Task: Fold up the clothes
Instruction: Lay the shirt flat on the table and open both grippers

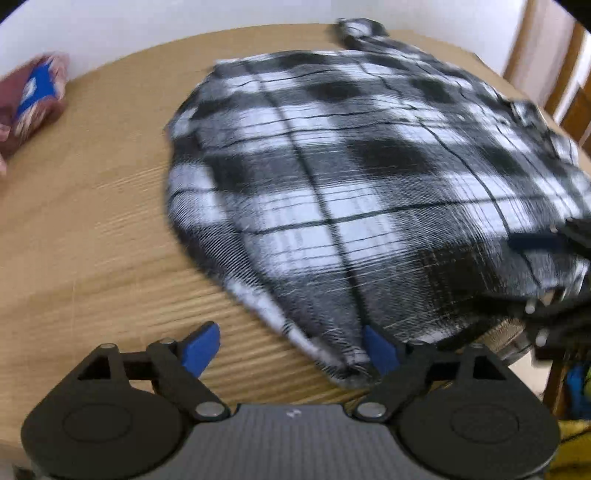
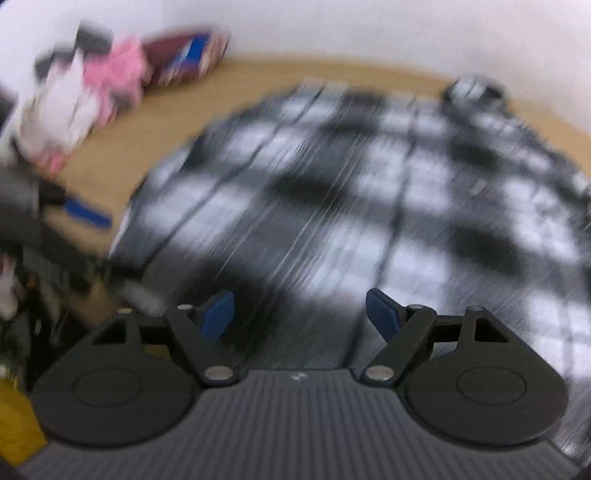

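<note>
Shirt: a black-and-white checked shirt [image 1: 351,177] is spread flat on the wooden table [image 1: 92,221], its near hem draped over the table's front edge.
Left gripper [image 1: 291,347]: jaws are held wide apart; nothing is clamped, though the hem lies against the right blue pad.
Right gripper [image 2: 299,314]: jaws are held apart above the shirt; nothing is gripped, though the view is blurred.
Far left: a dark red folded garment [image 1: 33,99] is seen by the wall.

A wooden table [image 1: 92,229] stands before a white wall [image 1: 147,22].
</note>
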`<state>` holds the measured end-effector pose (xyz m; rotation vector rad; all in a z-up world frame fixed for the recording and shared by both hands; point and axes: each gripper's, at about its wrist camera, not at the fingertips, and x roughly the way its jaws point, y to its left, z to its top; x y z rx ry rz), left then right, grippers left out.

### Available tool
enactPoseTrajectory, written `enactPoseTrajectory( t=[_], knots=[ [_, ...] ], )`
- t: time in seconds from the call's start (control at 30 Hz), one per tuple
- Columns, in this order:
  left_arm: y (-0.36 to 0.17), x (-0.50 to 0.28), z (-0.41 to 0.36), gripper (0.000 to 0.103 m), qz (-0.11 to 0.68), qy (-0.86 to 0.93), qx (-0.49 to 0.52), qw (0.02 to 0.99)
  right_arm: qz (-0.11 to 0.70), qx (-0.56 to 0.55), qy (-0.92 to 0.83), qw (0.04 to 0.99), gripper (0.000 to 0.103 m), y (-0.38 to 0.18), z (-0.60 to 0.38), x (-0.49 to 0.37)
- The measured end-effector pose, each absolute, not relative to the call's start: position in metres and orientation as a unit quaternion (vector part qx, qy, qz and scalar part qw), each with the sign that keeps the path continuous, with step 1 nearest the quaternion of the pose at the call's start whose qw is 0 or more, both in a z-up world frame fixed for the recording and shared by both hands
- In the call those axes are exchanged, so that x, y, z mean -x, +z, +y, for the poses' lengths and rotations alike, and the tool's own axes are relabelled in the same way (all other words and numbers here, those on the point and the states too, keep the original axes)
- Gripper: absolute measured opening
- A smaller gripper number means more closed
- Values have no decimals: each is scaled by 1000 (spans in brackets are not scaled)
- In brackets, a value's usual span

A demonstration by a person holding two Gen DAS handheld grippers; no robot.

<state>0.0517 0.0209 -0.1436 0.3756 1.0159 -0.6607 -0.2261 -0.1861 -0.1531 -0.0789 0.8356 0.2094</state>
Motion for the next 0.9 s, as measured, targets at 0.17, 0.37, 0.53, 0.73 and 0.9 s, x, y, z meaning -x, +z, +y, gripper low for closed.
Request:
enactPoseTrajectory(
  t=[0.17,0.37,0.53,0.73,0.9],
  knots=[
    [-142,-47,28,89,468,-310,-180,808,395,32,78,915,81,-145,-188,251],
    [-136,-44,35,85,473,-302,-165,811,349,-70,-113,928,81,-124,-297,298],
    [-122,-36,41,81,478,-285,-133,820,315,-174,-253,898,81,-134,-405,357],
    [-115,-1,21,81,472,-252,-180,826,341,-206,-174,900,81,-188,-454,396],
    [-116,17,-2,80,484,-236,-188,821,368,-144,-118,911,81,-221,-449,392]
  ],
)
